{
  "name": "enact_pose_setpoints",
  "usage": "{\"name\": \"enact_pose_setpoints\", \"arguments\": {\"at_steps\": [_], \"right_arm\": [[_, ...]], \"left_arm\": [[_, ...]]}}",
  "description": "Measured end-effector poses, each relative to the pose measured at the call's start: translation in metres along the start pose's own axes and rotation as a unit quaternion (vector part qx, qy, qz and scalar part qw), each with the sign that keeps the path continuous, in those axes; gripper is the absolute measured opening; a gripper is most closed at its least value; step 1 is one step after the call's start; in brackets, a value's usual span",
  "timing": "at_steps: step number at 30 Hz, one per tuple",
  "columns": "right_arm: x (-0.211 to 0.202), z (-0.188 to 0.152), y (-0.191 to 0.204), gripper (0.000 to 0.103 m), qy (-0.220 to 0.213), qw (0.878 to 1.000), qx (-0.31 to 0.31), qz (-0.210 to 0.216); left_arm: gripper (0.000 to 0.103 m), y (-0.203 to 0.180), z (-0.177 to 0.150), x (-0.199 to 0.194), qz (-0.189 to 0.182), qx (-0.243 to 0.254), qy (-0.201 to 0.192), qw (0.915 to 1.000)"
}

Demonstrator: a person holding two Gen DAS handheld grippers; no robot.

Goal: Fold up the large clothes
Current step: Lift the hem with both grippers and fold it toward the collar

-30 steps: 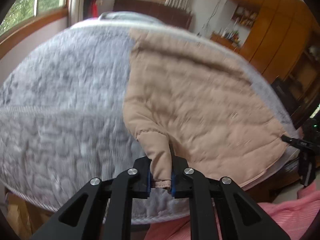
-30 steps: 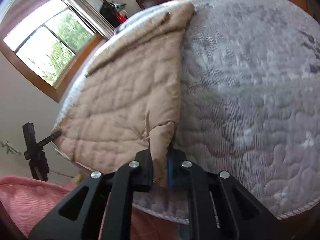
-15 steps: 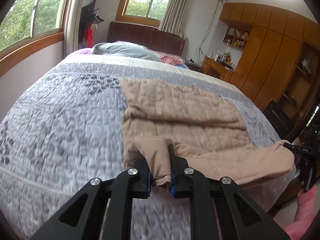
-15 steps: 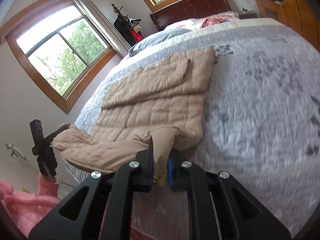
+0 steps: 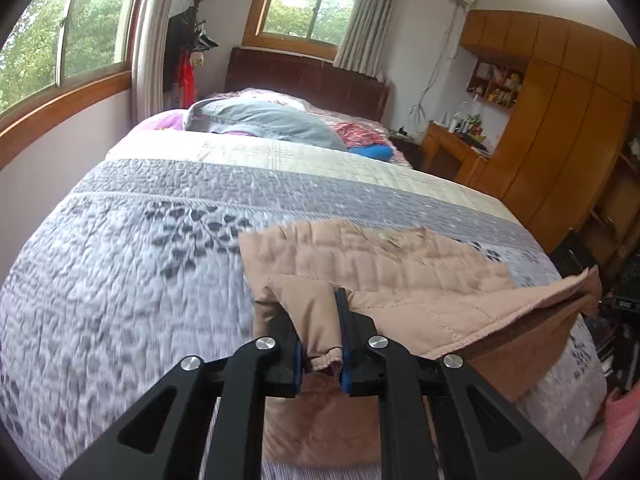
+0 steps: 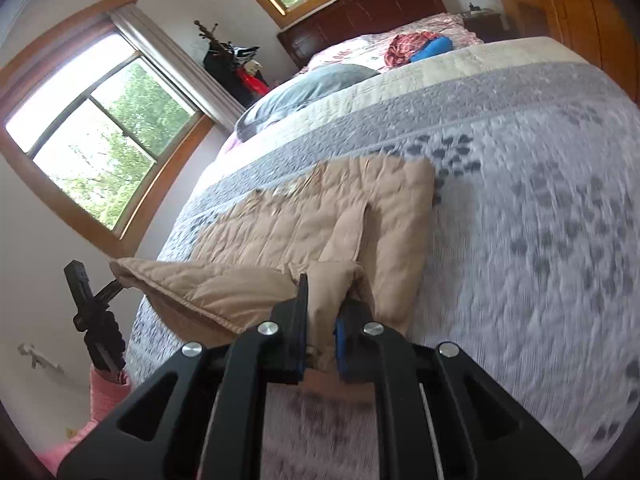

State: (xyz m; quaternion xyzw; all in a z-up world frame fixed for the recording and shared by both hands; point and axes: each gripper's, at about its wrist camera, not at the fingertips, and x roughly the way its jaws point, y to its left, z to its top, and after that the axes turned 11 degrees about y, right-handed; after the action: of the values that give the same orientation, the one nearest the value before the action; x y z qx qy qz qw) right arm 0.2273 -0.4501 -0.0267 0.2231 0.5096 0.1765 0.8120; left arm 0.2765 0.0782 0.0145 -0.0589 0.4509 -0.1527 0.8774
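Left wrist view: the left tool (image 5: 320, 344) is clamped on a corner of the tan quilted garment (image 5: 380, 264), cloth bunched between its pads. Right wrist view: the right tool (image 6: 320, 336) grips the opposite near corner of the same garment (image 6: 320, 220) in the same way. A second ago the garment lay spread flat on the bed (image 5: 120, 260), filling much of each view. Now both corners are lifted and carried toward the headboard, and the near edge hangs in the air as a taut fold between the tools, the far part resting on the grey quilt. Judgement: the lengthwise fold is under way, not yet laid. Alignment of the lifted hem with the far edge is unconfirmed.
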Motion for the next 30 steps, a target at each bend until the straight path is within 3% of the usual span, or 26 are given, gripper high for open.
{"name": "enact_pose_setpoints", "arguments": {"at_steps": [10, 16, 21, 24, 27, 29, 30], "right_arm": [[0.063, 0.098, -0.021, 0.009, 0.039, 0.998, 0.042, -0.035], [0.109, 0.132, -0.052, 0.009, 0.072, 0.992, 0.087, -0.05], [0.141, 0.139, -0.08, 0.012, 0.097, 0.985, 0.137, -0.047], [0.144, 0.14, -0.09, 0.02, 0.096, 0.982, 0.162, -0.019], [0.131, 0.136, -0.093, 0.04, 0.084, 0.98, 0.178, 0.029], [0.117, 0.132, -0.088, 0.059, 0.065, 0.983, 0.171, 0.027], [0.106, 0.129, -0.083, 0.059, 0.051, 0.986, 0.158, 0.009]], "left_arm": [[0.013, 0.011, 0.078, 0.102, 0.044, -0.02, 0.059, 0.997], [0.014, 0.02, 0.096, 0.167, 0.064, -0.039, 0.108, 0.9913], [0.017, 0.029, 0.095, 0.204, 0.069, -0.053, 0.139, 0.9864], [0.02, 0.036, 0.099, 0.206, 0.05, -0.07, 0.151, 0.9847], [0.031, 0.049, 0.103, 0.188, -0.019, -0.108, 0.153, 0.9821], [0.041, 0.057, 0.104, 0.172, -0.063, -0.13, 0.146, 0.9787], [0.043, 0.065, 0.102, 0.158, -0.084, -0.143, 0.137, 0.9767]]}}
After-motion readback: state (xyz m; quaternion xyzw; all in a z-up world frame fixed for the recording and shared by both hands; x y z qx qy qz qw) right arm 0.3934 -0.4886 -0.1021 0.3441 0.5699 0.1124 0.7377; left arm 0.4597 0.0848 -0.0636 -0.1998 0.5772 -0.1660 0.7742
